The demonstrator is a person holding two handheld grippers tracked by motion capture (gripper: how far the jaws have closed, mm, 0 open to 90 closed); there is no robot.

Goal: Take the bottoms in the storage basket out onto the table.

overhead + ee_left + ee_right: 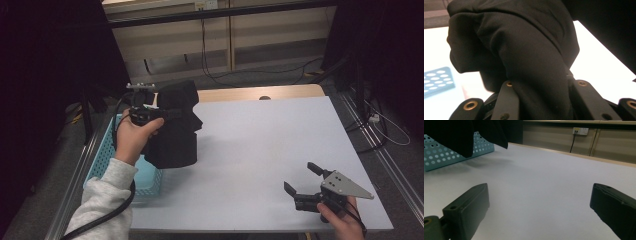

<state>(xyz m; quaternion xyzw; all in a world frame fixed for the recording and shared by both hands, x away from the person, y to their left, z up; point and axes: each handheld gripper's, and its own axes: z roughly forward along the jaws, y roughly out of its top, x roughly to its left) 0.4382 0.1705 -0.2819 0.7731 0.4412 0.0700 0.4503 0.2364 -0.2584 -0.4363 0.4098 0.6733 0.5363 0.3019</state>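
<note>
A black cloth (175,132) hangs bunched above the table's left edge, its lower end over the white table (260,140). My left gripper (169,114), held up by a hand in a grey sleeve, is shut on the cloth. In the left gripper view a thick fold of the cloth (524,50) fills the gap of my left gripper (541,100), pinched between both jaws. At the front right, my right gripper (300,176) sits low over the table, open and holding nothing. The right gripper view has my right gripper (539,205) spread wide over bare tabletop, with the cloth (461,135) far off.
A light blue perforated basket (102,162) stands at the table's left edge, partly under the hanging cloth; it is also in the right gripper view (439,157). A wooden strip (260,92) borders the table's far side, with cables on the floor behind.
</note>
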